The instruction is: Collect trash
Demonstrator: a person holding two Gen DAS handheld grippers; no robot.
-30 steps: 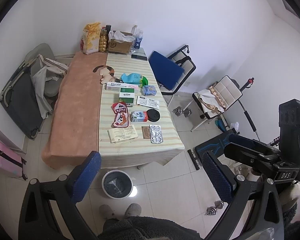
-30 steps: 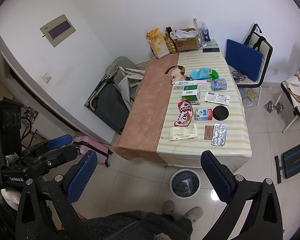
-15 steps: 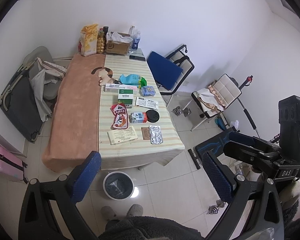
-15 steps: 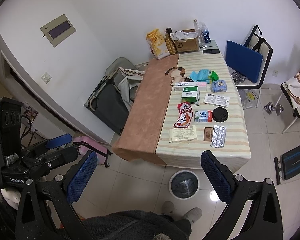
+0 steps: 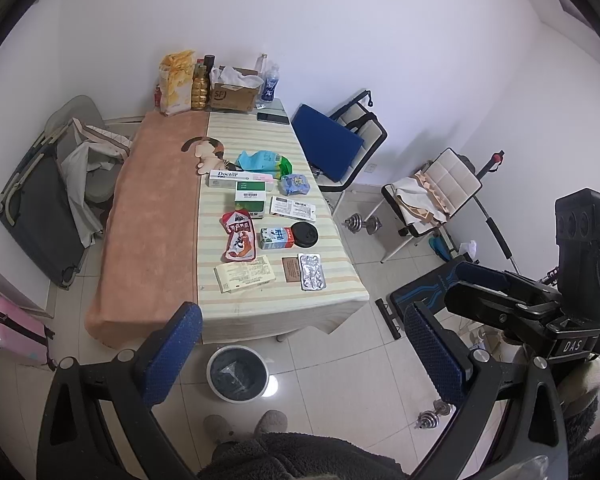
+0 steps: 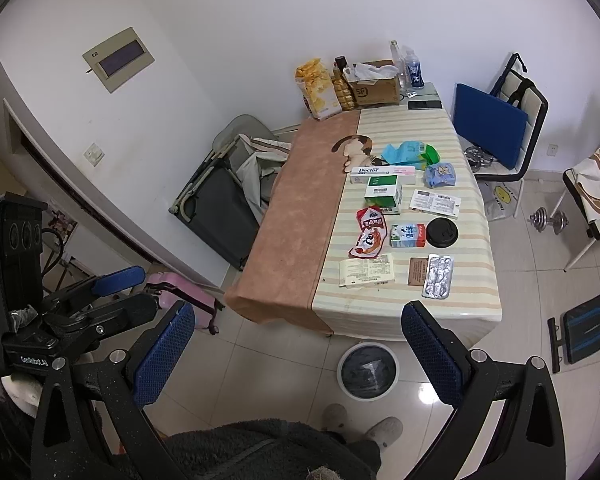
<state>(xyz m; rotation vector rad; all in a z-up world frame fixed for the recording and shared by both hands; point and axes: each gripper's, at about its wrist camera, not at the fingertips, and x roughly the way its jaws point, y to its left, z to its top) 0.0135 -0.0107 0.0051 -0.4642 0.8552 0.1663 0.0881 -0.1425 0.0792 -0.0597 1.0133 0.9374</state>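
Wall panel [image 6: 119, 59] only in right view; both tools agape.

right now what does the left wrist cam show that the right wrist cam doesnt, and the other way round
Only the left wrist view shows the right gripper, open and empty. Only the right wrist view shows the left gripper, also open, and the wall panel. Both share the table, the bin on the floor at its near end, and trash such as the blister pack, black lid, milk carton and red wrapper.
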